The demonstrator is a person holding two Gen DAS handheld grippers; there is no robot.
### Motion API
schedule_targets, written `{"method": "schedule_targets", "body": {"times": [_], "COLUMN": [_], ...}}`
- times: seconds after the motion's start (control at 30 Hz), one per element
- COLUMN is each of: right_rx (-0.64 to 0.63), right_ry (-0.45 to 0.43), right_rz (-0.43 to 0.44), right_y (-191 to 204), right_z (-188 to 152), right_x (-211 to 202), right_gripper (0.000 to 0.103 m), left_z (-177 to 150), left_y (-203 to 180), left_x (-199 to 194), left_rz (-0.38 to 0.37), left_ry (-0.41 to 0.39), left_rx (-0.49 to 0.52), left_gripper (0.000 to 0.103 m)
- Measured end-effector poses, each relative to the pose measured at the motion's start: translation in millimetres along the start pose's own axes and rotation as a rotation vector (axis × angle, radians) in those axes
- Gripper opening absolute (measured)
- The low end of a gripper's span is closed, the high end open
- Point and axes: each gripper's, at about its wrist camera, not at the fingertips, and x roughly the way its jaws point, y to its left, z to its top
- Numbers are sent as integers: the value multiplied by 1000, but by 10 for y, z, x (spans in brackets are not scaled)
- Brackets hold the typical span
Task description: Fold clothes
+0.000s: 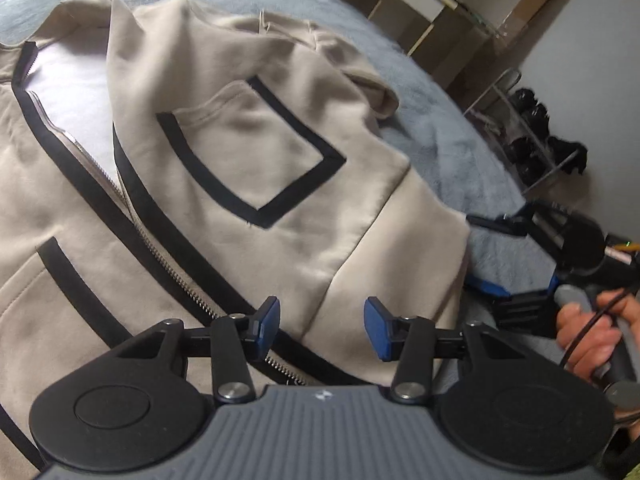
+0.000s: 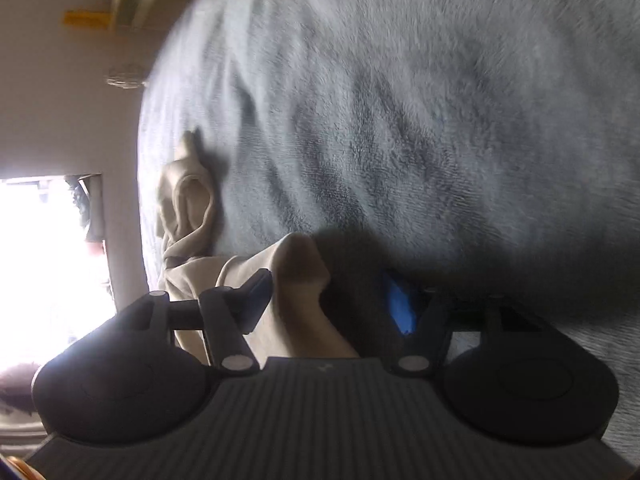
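Note:
A beige zip-up jacket [image 1: 248, 152] with black trim and a square black-edged pocket lies spread on a grey fleece blanket [image 1: 440, 128]. Its zipper [image 1: 192, 280] is open and one front panel is folded across. My left gripper [image 1: 322, 326] is open and hovers over the jacket's hem beside the zipper, with nothing between its pads. My right gripper [image 1: 480, 254] is open at the jacket's right edge, held by a hand [image 1: 588, 328]. In the right wrist view, the right gripper [image 2: 328, 304] stands wide open with a fold of the beige jacket [image 2: 296, 280] lying between its fingers, not pinched.
A sleeve end of the jacket [image 2: 188, 200] lies bunched near the blanket's edge. Beyond the bed stand wooden shelves [image 1: 432, 4] and a metal rack with dark shoes [image 1: 532, 128]. A bright window [image 2: 44, 264] lies past the bed edge.

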Motion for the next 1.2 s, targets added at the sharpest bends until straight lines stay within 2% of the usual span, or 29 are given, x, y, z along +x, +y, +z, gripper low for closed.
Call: {"method": "schedule_targets", "body": {"times": [0.1, 0.2, 0.23, 0.27, 0.3, 0.37, 0.43, 0.53, 0.6, 0.63, 0.73, 0.77, 0.83, 0.87, 0.9, 0.97, 1.03, 1.1, 1.2], "right_rx": [-21, -13, -31, -51, -58, -146, -457, -1115, -1525, -1677, -1906, -1900, -1749, -1609, -1461, -1024, -608, -441, -609], "right_ry": [51, 124, 116, 99, 74, 15, -43, -117, -163, -181, -241, -283, -354, -391, -404, -349, -333, -390, -445], "right_rz": [39, 67, 56, 42, 51, 129, 193, 167, 115, 83, -31, -74, -172, -241, -302, -394, -388, -360, -350], "right_y": [140, 209, 227, 243, 251, 397, 775, 1235, 1280, 1262, 1149, 1152, 1161, 1124, 1076, 816, 467, 314, 548], "right_z": [9, -34, -45, -84, -109, -236, -586, -1379, -1941, -2154, -2451, -2421, -2143, -1902, -1633, -854, -279, -51, -176], "right_x": [162, 347, 393, 420, 424, 338, 149, -64, -115, -93, -53, -24, -68, -122, -124, -88, -239, -438, -521], "right_gripper": [73, 65, 61, 44, 21, 11, 10, 10, 9, 9, 7, 7, 7, 9, 15, 20, 22, 22, 24], "left_z": [-66, -74, -74, -75, -76, -77, -84, -98, -101, -100, -101, -105, -116, -122, -127, -128, -136, -157, -150], "left_y": [84, 153, 173, 194, 215, 257, 274, 270, 267, 268, 281, 285, 292, 296, 301, 300, 304, 318, 349], "left_x": [67, 49, 42, 35, 28, 14, 7, 1, -2, -5, -16, -22, -37, -45, -54, -66, -89, -131, -234], "left_rz": [0, -16, -20, -25, -30, -40, -44, -41, -39, -39, -43, -45, -49, -50, -52, -57, -71, -86, -117], "left_ry": [11, 10, 11, 12, 14, 16, 15, 12, 14, 16, 20, 20, 18, 17, 16, 14, 9, -6, -72], "left_rx": [-29, -55, -63, -71, -79, -95, -101, -96, -94, -95, -98, -98, -99, -99, -99, -100, -100, -102, -124], "left_gripper": [42, 39, 38, 35, 33, 33, 33, 33, 33, 33, 33, 33, 33, 33, 33, 34, 38, 41, 42]}}
